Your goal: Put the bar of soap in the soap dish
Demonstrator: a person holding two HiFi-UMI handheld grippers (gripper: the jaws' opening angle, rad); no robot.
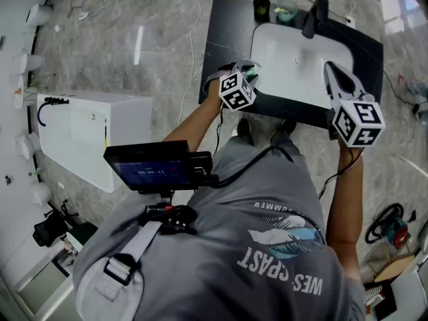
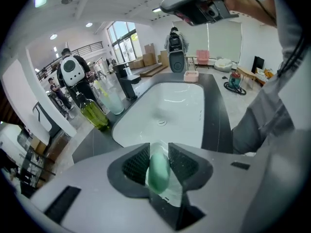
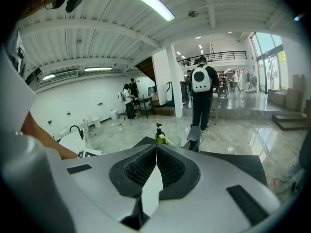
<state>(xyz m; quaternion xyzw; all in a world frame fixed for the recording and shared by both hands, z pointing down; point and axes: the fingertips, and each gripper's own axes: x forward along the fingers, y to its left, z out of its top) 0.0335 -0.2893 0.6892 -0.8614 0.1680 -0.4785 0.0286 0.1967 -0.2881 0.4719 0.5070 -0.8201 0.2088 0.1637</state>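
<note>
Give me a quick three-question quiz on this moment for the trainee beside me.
1. True or false: the left tool is clamped on the green bar of soap.
2. Pick one: the right tool is A) open and empty, B) shut and empty, C) shut on a bottle.
3. Fill in: the yellow-green bottle stands on the dark counter beside the white ____.

Key: 1 true. 2 B. 3 sink.
</note>
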